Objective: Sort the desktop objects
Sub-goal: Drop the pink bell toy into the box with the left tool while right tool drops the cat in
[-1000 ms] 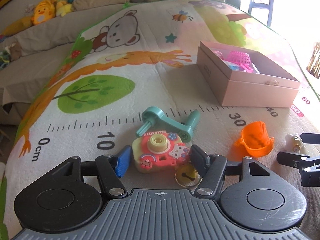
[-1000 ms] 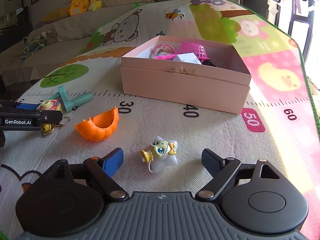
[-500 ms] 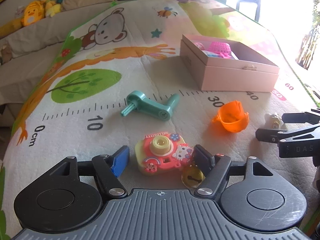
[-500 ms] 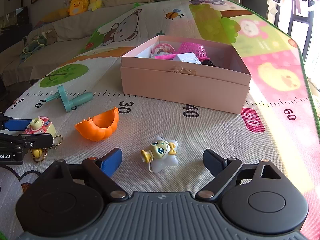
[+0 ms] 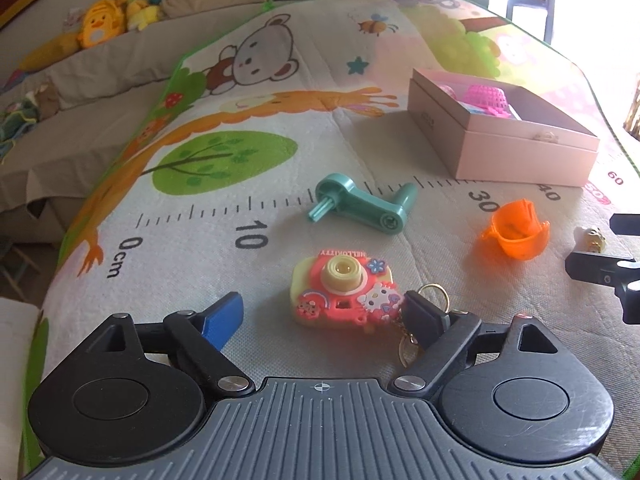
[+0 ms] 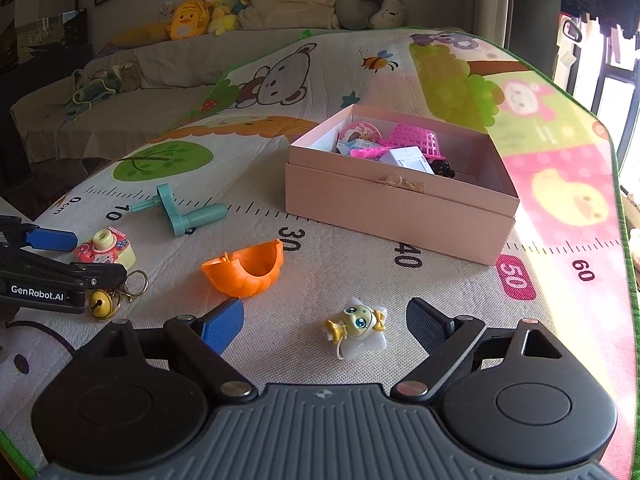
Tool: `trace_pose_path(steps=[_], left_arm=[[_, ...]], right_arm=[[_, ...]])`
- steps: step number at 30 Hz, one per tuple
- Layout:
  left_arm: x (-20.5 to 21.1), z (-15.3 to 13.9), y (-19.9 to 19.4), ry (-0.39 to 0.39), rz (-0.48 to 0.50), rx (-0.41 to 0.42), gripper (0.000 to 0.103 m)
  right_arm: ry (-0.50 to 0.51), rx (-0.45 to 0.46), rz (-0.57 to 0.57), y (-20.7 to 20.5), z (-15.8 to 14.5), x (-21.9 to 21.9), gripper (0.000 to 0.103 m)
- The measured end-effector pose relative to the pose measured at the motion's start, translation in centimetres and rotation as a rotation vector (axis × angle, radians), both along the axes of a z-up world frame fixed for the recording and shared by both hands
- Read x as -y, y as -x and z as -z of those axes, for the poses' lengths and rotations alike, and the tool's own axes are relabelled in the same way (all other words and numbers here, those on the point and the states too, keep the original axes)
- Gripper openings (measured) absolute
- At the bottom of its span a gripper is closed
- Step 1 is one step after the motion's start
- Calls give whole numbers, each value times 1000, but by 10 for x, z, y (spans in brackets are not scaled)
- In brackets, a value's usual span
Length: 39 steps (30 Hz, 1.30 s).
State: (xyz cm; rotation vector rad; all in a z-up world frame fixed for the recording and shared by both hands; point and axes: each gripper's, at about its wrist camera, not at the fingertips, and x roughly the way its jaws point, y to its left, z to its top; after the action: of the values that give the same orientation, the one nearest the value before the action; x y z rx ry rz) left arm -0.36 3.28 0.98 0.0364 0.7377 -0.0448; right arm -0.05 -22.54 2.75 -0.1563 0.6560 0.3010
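A pink toy camera keychain (image 5: 344, 294) with a gold bell lies on the play mat between the fingers of my open left gripper (image 5: 324, 316); it also shows in the right wrist view (image 6: 106, 246). My right gripper (image 6: 324, 326) is open around a small white and yellow doll figure (image 6: 358, 328). An orange pumpkin-shaped cup (image 6: 246, 266) and a teal crank handle (image 6: 180, 212) lie on the mat. A pink box (image 6: 396, 204) holds several toys.
The mat has a printed ruler and cartoon animals. A sofa with plush toys (image 6: 192, 20) runs along the back. The mat's green edge (image 6: 624, 208) is at the right, near a bright window.
My left gripper has opened wider and pulled back and up from the camera. The right gripper has stayed open around the doll figure.
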Motion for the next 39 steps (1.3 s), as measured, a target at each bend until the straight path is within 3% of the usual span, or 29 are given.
trace_pose_path(steps=[5, 8, 10, 12, 14, 15, 19, 22, 26, 30, 33, 36, 39], left_arm=[[2, 0, -8, 15, 2, -8, 89], [5, 0, -14, 19, 8, -10, 81], [9, -2, -15, 13, 18, -8, 71], [11, -3, -14, 11, 28, -11, 66], [14, -5, -11, 1, 35, -11, 66], [15, -6, -10, -4, 39, -9, 66], [19, -21, 0, -10, 63, 23, 66], [23, -55, 6, 18, 113, 92, 65], [39, -117, -6, 15, 218, 256, 65], [70, -146, -52, 25, 289, 337, 66], [101, -149, -100, 82, 326, 323, 66], [130, -139, -145, 172, 360, 243, 68], [138, -125, -157, 151, 334, 238, 83]], right_arm=[[-5, -5, 9, -3, 4, 1, 89], [-6, -19, 27, -10, 7, 4, 89], [-3, -34, 26, -14, 8, 5, 82], [5, -57, 22, -18, 9, 5, 53], [10, -72, 20, -19, 9, 5, 39], [7, -72, 13, -17, 7, 7, 36], [-12, -69, -18, -8, -3, 14, 36], [-55, -33, -36, -3, -30, 27, 36], [-125, 142, -22, -1, -102, 58, 36], [-125, 275, 43, -12, -144, 81, 36], [-109, 308, 98, -29, -154, 93, 36], [-118, 283, 132, -51, -152, 101, 36], [-108, 254, 160, -66, -142, 105, 36]])
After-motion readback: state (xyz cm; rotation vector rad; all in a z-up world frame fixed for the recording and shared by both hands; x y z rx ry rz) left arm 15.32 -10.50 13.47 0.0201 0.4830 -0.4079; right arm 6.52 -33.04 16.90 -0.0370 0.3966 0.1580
